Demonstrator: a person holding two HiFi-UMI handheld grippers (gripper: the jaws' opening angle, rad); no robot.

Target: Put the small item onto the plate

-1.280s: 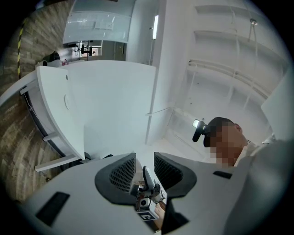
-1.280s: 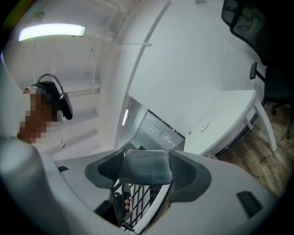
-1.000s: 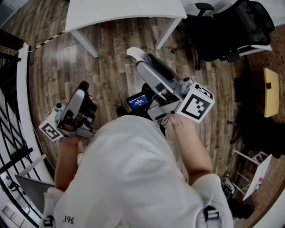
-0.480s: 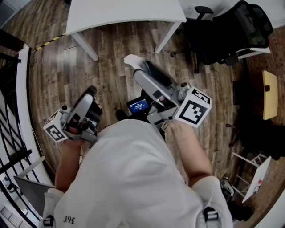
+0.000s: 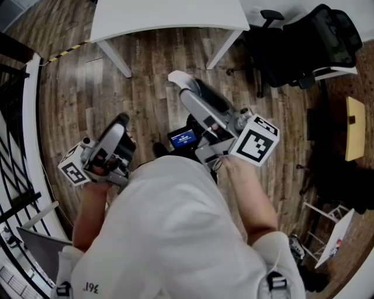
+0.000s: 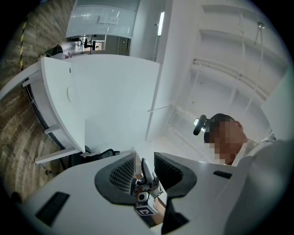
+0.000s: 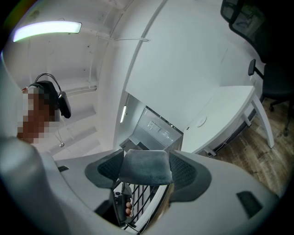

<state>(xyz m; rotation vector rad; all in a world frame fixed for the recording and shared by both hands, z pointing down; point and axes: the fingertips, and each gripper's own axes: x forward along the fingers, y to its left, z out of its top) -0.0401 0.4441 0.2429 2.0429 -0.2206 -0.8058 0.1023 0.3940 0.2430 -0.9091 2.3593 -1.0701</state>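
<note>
Right gripper (image 7: 146, 171) clasping grey block (image 7: 145, 164), perhaps foam, left gripper (image 6: 144, 170) parted

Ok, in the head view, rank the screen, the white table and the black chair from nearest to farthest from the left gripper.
From the left gripper:
1. screen: just to its right, in front of the person's body.
2. table: ahead, at the top of the view.
3. chair: far off at the top right.

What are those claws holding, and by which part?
The right claw grips a grey soft block by its opposite sides; the left claw holds nothing.
</note>
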